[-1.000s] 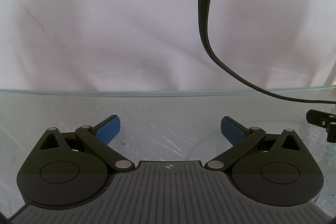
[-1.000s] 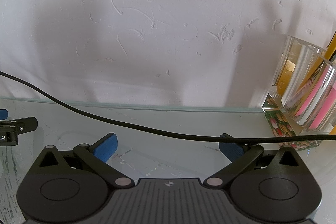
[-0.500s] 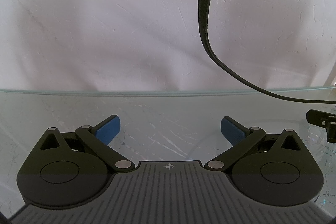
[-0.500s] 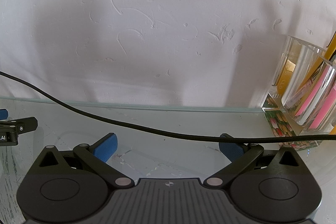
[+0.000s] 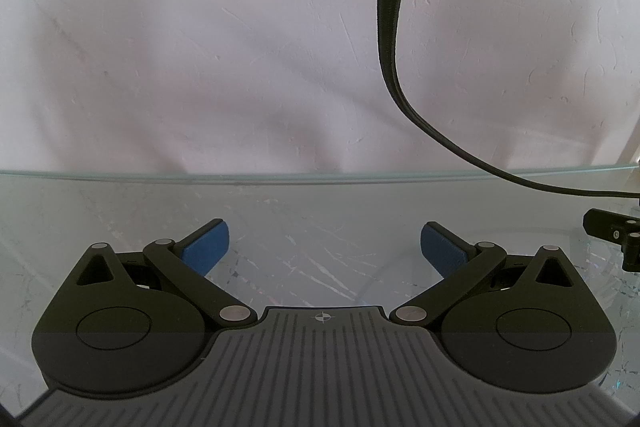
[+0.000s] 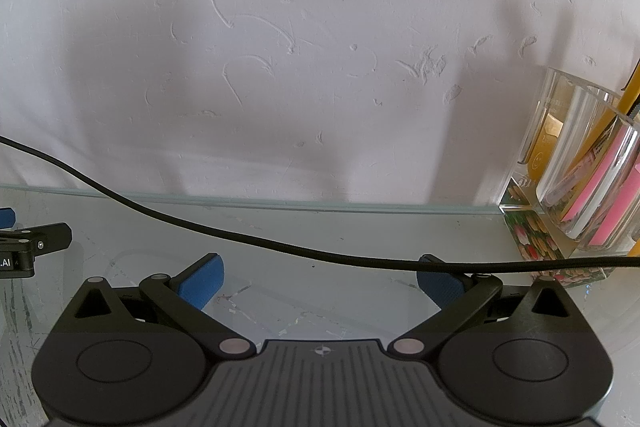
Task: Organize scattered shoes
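Note:
No shoes appear in either view. My left gripper (image 5: 324,245) rests on a glass tabletop (image 5: 120,203), open, with nothing between its blue pads (image 5: 206,247). My right gripper (image 6: 320,281) sits on the same glass tabletop (image 6: 360,227), also open and empty, its blue pads (image 6: 202,283) wide apart. Part of the right gripper (image 5: 612,231) shows at the right edge of the left wrist view. A piece of the left gripper (image 6: 28,245) shows at the left edge of the right wrist view.
A white plaster wall (image 5: 240,47) stands just behind the glass edge. A black cable (image 5: 390,27) hangs down and runs right; the black cable (image 6: 280,245) crosses in front of the right gripper. A clear holder (image 6: 580,179) with pink and yellow items stands at the right.

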`<state>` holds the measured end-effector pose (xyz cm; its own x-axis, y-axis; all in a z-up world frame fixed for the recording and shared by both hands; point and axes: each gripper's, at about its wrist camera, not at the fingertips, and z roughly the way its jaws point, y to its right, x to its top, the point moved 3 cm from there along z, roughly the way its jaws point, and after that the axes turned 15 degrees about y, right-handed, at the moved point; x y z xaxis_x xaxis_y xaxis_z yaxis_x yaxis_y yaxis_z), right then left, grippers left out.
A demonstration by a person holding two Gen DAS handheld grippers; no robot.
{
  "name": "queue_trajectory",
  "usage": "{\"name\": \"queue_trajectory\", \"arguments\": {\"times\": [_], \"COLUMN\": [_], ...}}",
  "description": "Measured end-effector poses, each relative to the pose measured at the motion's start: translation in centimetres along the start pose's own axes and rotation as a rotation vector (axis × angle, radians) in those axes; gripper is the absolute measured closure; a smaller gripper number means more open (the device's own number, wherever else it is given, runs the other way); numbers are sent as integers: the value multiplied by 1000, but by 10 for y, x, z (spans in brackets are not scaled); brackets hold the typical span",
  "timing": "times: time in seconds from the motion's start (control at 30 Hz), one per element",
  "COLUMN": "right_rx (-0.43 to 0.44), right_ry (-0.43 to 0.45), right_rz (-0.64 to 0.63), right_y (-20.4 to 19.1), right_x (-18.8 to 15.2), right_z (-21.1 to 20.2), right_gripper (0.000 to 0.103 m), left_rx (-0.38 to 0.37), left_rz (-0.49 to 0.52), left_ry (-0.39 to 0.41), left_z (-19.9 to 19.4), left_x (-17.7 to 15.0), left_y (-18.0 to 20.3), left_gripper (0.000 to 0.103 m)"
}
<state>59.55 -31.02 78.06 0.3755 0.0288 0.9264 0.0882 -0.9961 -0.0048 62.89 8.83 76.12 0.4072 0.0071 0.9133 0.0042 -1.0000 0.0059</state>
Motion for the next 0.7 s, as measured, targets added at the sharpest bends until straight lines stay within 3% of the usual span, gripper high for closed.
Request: {"name": "queue_trajectory", "arguments": {"times": [0.7], "right_rx": [0], "right_ry": [0], "right_rz": [0], "right_y": [-13], "right_x": [-7], "right_z": [7], "right_gripper": [0], "left_rx": [0], "left_rz": [0], "left_ry": [0], "left_z": [-2], "left_x": [-1], "left_y": [-1], "left_gripper": [0]}}
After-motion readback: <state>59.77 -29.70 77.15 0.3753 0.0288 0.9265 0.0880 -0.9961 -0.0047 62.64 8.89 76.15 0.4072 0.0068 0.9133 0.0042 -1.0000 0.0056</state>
